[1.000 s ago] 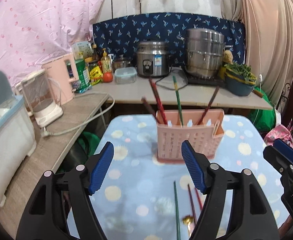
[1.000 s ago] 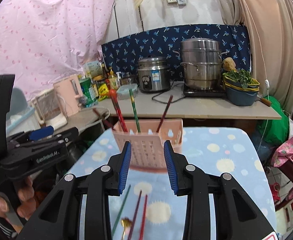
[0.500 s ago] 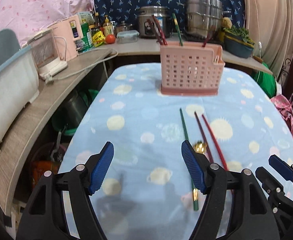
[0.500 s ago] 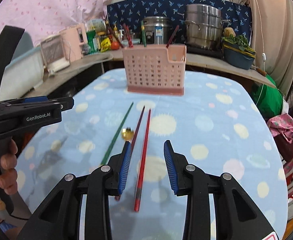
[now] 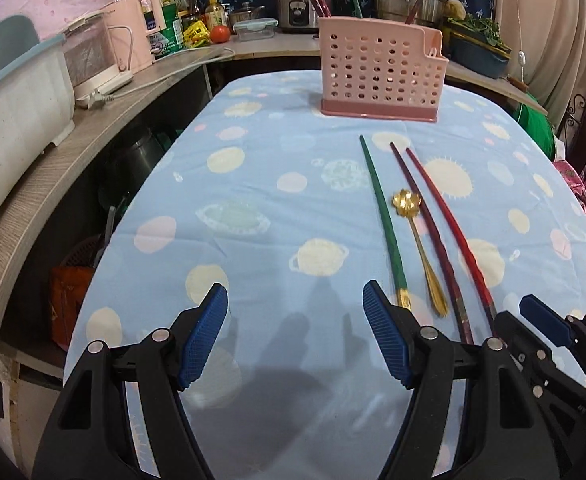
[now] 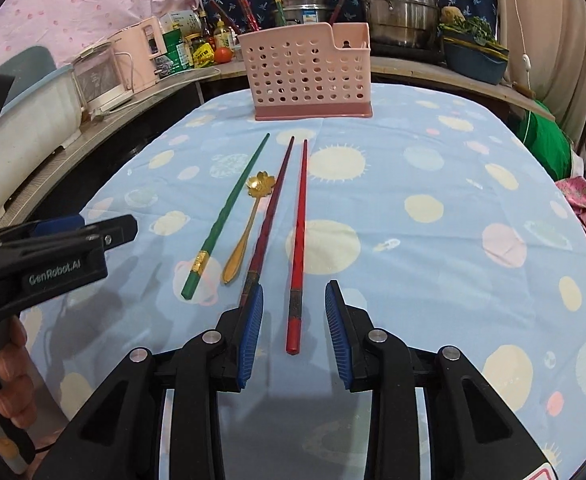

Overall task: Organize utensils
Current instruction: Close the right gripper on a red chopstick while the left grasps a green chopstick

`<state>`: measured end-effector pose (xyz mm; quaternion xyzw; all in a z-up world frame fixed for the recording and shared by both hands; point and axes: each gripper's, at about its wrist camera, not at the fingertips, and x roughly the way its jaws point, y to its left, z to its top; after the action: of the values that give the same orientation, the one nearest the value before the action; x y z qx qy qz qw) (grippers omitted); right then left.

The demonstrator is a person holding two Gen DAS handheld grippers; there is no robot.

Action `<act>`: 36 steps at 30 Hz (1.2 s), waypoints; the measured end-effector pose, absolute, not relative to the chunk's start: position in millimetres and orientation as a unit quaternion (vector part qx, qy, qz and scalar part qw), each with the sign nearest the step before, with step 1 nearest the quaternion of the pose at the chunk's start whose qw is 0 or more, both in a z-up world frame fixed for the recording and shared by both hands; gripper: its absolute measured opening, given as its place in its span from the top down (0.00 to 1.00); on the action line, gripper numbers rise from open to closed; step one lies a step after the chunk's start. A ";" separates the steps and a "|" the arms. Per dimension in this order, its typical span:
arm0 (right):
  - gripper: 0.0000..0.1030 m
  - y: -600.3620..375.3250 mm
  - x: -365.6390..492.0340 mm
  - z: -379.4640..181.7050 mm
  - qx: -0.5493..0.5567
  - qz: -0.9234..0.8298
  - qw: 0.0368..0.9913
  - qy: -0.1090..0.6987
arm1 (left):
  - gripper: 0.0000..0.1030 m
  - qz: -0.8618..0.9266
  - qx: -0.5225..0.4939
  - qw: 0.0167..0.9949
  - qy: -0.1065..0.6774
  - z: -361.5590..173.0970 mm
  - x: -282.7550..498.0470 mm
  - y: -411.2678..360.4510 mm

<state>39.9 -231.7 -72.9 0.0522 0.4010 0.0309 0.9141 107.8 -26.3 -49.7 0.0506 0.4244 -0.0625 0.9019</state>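
Reading "GenRobot.AI" in white on the black body of the left gripper [image 6: 123,230], seen side-on at the left edge of the right wrist view, bare fingers [image 6: 11,386] wrapped round its handle below. No other writing legible; labels on the bottles and cans at the back too small to make out.

Hovering low over the blue dotted tablecloth [image 5: 253,184], left gripper [image 5: 295,334] level, blue pads spread wide, nothing between them. Right gripper [image 6: 295,330] level too, parted less widely, straddling the near end of the red chopstick [image 6: 299,240] without touching it; left pad covering the butt of the dark red chopstick [image 6: 267,216].

Lying in a row, tips pointing toward the holder: green chopstick [image 6: 229,210] with a gold band, gold flower-bowl spoon [image 6: 247,226], dark red chopstick, red chopstick, all just beside one another. Same row in the left wrist view, right of the left gripper: green chopstick [image 5: 381,216], spoon [image 5: 419,240], dark red [image 5: 429,232], red [image 5: 449,228].

Standing upright beyond them, pink perforated utensil holder [image 6: 307,74], several chopsticks poking from its top. Behind it on the counter, rice cooker [image 5: 299,10] and steel steamer pot [image 6: 399,8].
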 end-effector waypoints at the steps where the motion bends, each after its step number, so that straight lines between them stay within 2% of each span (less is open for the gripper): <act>1: 0.74 -231.8 39.9 -74.3 0.053 0.031 0.913 0.402 | 0.35 -0.063 0.051 0.901 0.426 -51.3 106.9 -27.0; 9: 0.84 -229.0 45.1 -83.5 0.054 0.035 0.909 0.413 | 0.35 -0.073 0.048 0.895 0.438 -59.8 104.1 -31.6; 13: 0.93 -227.4 47.2 -85.2 0.051 0.036 0.907 0.417 | 0.35 -0.075 0.046 0.893 0.441 -61.7 104.7 -33.3; 36: 0.93 -245.2 40.0 -86.3 0.077 0.023 0.905 0.417 | 0.34 -0.105 0.032 0.876 0.470 -82.1 112.1 -60.1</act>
<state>40.0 -245.2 -86.3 0.0770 0.4168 0.0233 0.9054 112.1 -60.1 -82.1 0.0320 0.4696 -0.1049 0.8761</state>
